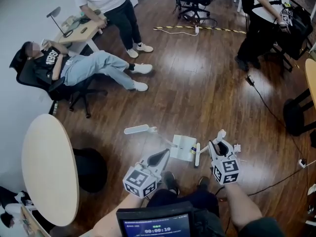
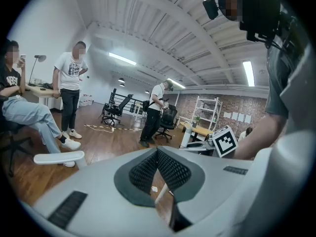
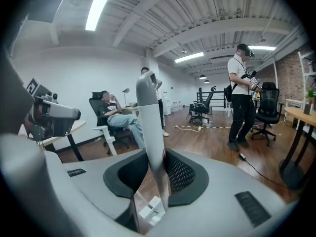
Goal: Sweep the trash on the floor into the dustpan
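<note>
left gripper (image 1: 159, 158) — grey shell, black pads (image 2: 174, 171) | right gripper (image 1: 217, 145) — same, marker cube (image 1: 225, 171)

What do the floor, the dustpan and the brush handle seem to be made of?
The floor looks like dark wood planks with a glossy finish: seams show and lights reflect in it. The dustpan seems to be white plastic, smooth and matte, though it is small here. The brush handle, clamped in the right gripper, looks like pale moulded plastic with a rounded tip.

Head view looks steeply down at the dark wooden floor (image 1: 197, 88); both gripper views sit low, facing level across it, sharing the reclining person (image 1: 74, 65).
</note>
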The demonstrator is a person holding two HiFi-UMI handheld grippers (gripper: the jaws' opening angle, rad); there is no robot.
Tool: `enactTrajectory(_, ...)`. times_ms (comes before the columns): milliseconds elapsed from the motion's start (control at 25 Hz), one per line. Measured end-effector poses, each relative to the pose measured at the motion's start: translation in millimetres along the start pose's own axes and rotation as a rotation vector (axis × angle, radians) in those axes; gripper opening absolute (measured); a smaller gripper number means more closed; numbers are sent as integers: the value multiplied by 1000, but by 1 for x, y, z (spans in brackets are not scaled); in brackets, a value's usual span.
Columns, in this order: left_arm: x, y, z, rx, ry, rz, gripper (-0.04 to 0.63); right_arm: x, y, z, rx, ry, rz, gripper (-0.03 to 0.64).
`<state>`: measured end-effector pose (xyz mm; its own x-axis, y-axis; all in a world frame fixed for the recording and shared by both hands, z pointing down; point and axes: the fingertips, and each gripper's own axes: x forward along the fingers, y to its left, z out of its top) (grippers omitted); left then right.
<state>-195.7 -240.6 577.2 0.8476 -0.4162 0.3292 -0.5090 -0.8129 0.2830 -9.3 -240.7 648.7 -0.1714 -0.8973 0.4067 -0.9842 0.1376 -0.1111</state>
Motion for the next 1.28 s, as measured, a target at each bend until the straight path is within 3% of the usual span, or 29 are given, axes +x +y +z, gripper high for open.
enactTrajectory(200,-15,30,-10,2,10,-23,15,22,34,8,15,-42,4,121)
enactTrajectory(360,-21,35,-11,-4,9,-50,14,10,39,17,-34,-59,-19,121)
enactTrajectory(600,-2,7,13,-2,-54,-136,14,-63,-7,48,18,-142,-170,120)
enactTrajectory(760,5,-7,38,24,-81,-156,14,-112,-14,95,48,-234,-204,120)
enactTrajectory(1080,25,-83,107,44,-172,-139,14,-203,-36,167,-1,-285,-143,120)
enactTrajectory(1280,53,-157,131,54,-200,-95,14,-271,-88,185,-5,-310,-125,120)
